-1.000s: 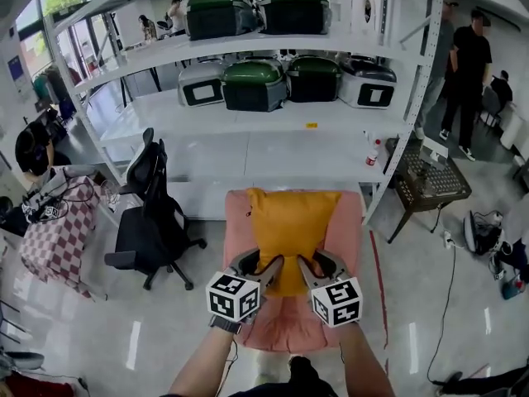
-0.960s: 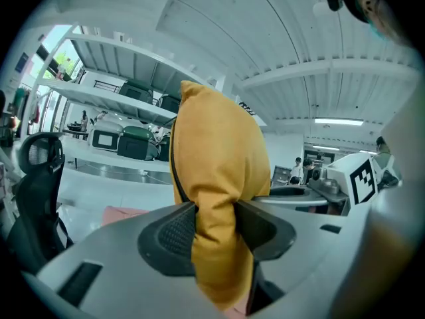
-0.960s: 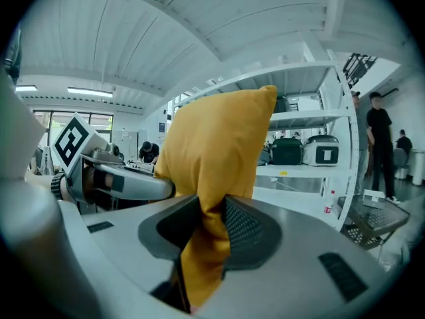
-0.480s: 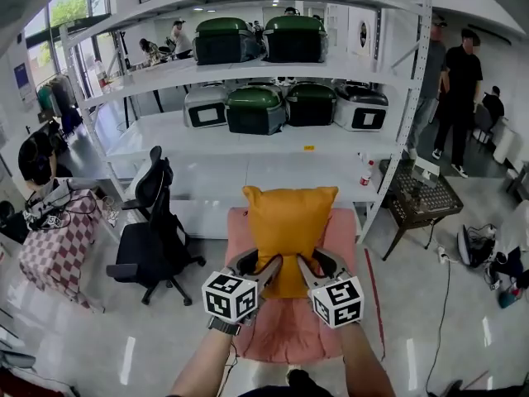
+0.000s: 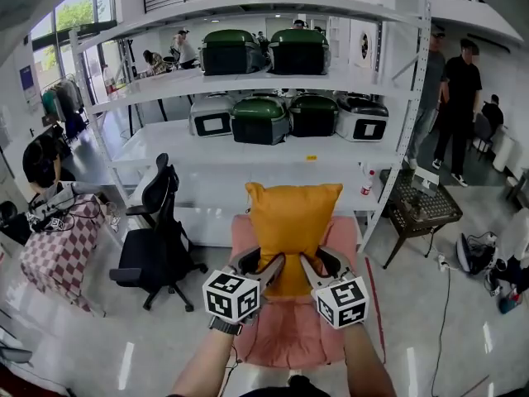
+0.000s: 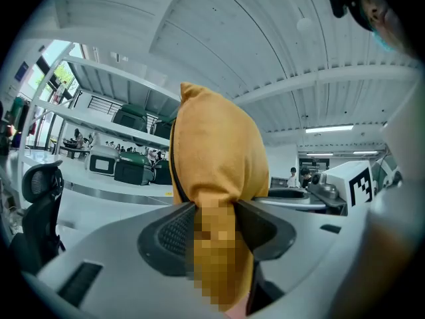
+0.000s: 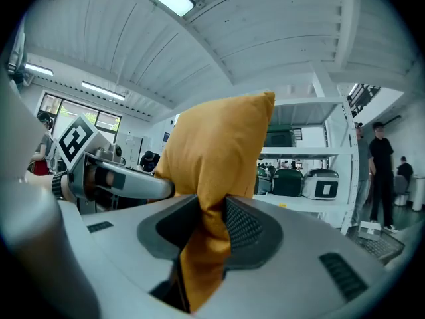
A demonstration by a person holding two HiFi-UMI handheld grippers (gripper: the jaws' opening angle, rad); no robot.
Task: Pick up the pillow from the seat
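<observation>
Two tools, one mustard pillow, both grips on its lower edge.

Nearest me, the left tool (image 6: 214, 211) is clamped on the pillow (image 5: 291, 222) near its bottom left corner, with the fabric bunched tight between the dark pads. The right tool (image 7: 211, 218) is clamped the same way near the bottom right corner, and a fold of cloth hangs down below its jaws. The two tools sit close side by side with their marker cubes toward me. The pillow stands upright from them, top corners pointing up, over the pink seat (image 5: 285, 337). I can't tell whether it is fully clear of the cushion. To the left of the seat is a black office chair (image 5: 157, 238). Behind is a white shelf rack (image 5: 248, 151) holding green-lidded cases (image 5: 260, 121). Far right, people (image 5: 461, 89) are standing.
</observation>
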